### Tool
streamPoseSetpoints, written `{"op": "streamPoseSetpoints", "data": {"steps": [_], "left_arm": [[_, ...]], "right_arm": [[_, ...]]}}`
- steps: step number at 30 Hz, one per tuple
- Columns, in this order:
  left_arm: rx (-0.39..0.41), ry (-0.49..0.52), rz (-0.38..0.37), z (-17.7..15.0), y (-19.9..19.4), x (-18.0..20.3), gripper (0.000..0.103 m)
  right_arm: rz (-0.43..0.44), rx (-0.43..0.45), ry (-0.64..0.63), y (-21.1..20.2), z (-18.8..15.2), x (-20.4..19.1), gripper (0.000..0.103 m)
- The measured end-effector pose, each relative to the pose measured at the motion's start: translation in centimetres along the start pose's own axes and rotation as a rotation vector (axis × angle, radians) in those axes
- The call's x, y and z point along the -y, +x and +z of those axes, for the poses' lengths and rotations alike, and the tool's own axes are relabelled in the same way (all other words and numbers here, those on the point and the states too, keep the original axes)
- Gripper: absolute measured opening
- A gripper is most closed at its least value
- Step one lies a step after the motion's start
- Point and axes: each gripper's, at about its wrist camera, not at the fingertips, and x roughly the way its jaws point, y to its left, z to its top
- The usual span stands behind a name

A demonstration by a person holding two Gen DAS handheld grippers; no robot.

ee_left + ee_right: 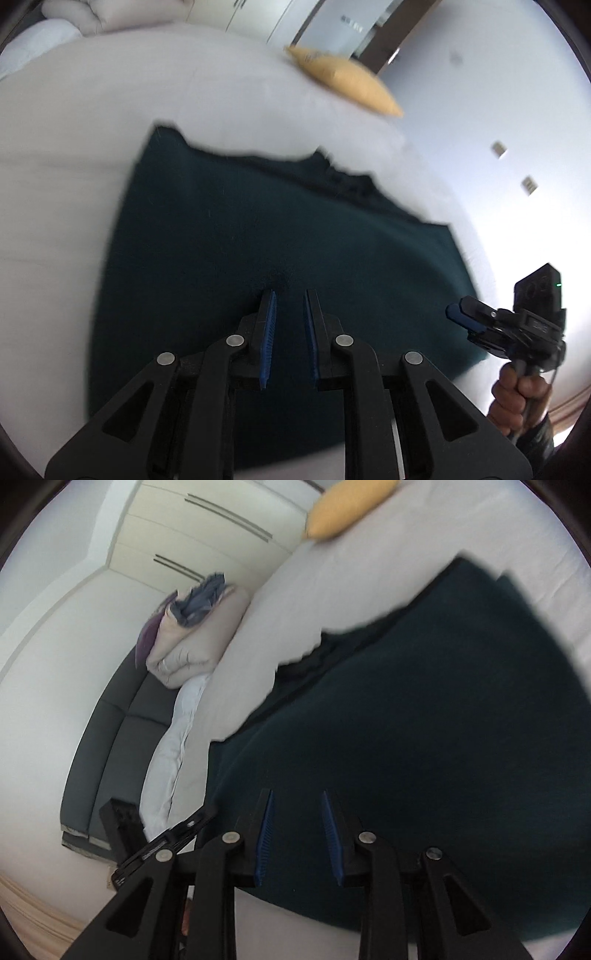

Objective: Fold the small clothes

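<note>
Dark garment (280, 236) flat on white bed (74, 147) (blurred), left gripper (289, 295) and right gripper (297, 794) slightly parted, empty

A white bed (92, 122) fills the room, with a yellow pillow (347, 79) at its far edge. Folded bedding (195, 642) is stacked against a grey headboard (118, 731). A cream wardrobe (192, 528) stands behind, white walls (48, 686) around, and the light is bright.
</note>
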Motion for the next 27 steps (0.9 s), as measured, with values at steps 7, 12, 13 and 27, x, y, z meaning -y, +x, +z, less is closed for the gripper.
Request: {"op": "streamPoseSetpoints", "data": {"steps": [7, 12, 13, 27], "left_arm": [[0.031, -0.096, -0.063, -1.5, -0.1, -4.2, 0.014], [0.046, -0.133, -0.073, -2.5, -0.5, -5.4, 0.014], [0.049, -0.125, -0.063, -2.7, -0.6, -5.4, 0.014], [0.054, -0.063, 0.036, -3.6, -0.5, -3.9, 0.014]], "right_arm": [[-0.027, 0.164, 0.133, -2.7, -0.1, 6.5, 0.000], [-0.187, 0.408, 0.275, -10.4, 0.7, 11.1, 0.002], [-0.244, 0.438, 0.329, -11.7, 0.4, 11.8, 0.016], [-0.043, 0.106, -0.062, 3.0, 4.0, -3.3, 0.041]]}}
